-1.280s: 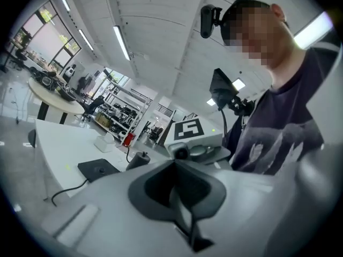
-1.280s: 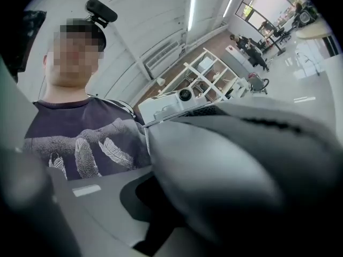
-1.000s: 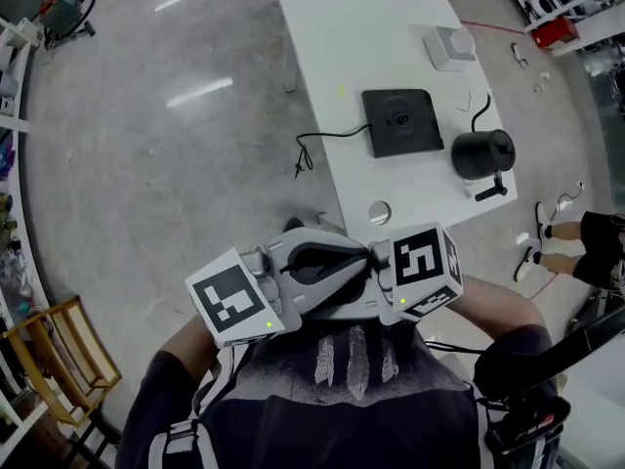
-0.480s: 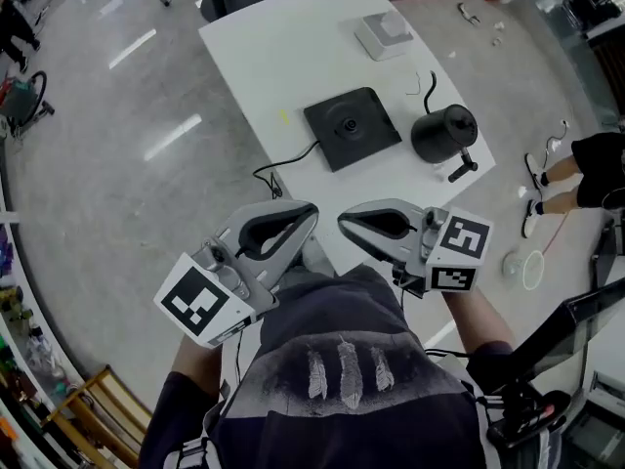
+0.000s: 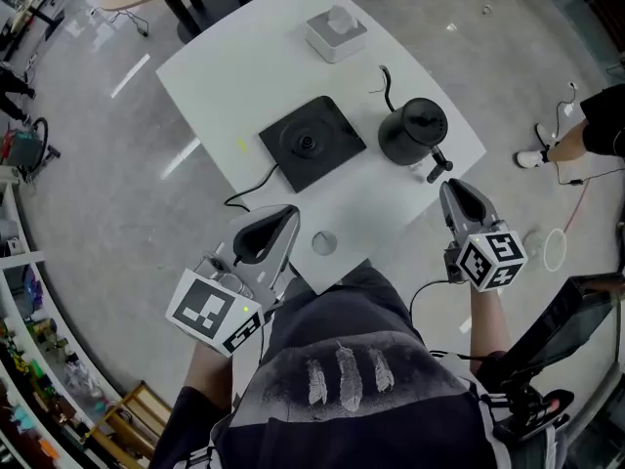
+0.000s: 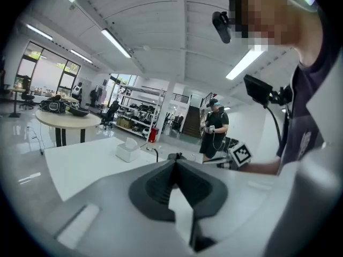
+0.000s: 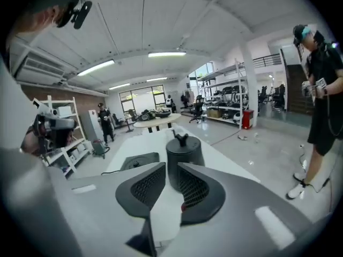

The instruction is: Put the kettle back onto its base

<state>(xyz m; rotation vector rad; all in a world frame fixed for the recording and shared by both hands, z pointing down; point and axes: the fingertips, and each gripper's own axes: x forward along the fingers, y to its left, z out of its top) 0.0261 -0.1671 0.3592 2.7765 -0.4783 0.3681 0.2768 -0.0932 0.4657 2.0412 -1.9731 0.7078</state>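
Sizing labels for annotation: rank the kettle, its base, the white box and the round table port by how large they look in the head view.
1. base, the flat black square, largest.
2. kettle.
3. white box; it lies farthest from the camera, so its real size is unsure.
4. round port, smallest.

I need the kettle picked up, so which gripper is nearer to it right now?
Right. The right gripper sits just short of the kettle, jaws just opening, nothing between them. The left gripper hangs off the near edge of the table, farther away.
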